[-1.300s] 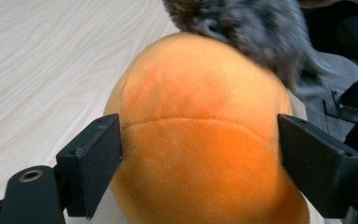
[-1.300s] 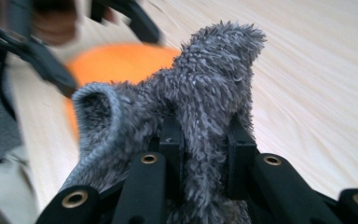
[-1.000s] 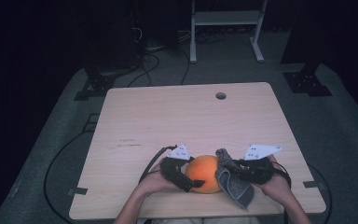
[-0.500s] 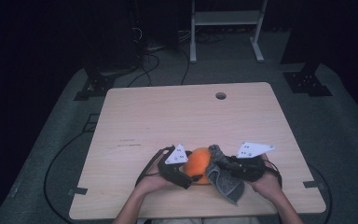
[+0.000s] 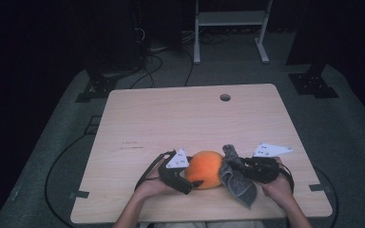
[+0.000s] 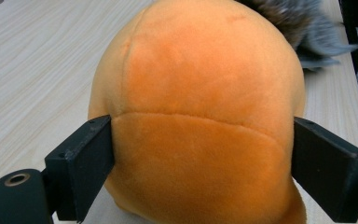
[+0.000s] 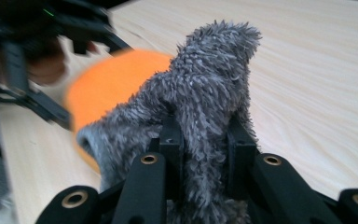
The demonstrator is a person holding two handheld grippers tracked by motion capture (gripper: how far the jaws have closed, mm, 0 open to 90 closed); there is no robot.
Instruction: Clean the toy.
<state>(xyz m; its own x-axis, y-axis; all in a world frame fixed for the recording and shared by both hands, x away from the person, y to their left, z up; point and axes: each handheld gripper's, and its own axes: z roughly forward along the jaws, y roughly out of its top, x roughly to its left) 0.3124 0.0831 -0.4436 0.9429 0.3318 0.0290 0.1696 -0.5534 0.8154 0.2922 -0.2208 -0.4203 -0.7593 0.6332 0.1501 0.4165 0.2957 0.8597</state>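
Your left gripper (image 5: 196, 182) clamps the orange plush ball (image 5: 209, 169); your right gripper (image 5: 231, 164) pinches the grey cloth (image 5: 238, 182) against it. Wiping is underway; next, drag the cloth across.

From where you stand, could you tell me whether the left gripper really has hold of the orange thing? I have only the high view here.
Observer: Yes. In the left gripper view both pads of the left gripper press against the sides of the orange plush ball.
Operator: Thank you. And is the grey cloth properly caught on the right?
Observer: It is. In the right gripper view the right gripper is shut on a fold of the shaggy grey cloth, which stands up between the jaws.
Operator: Does the ball have any marks?
Observer: Just a stitched seam curving across its middle, seen close up from the left gripper.
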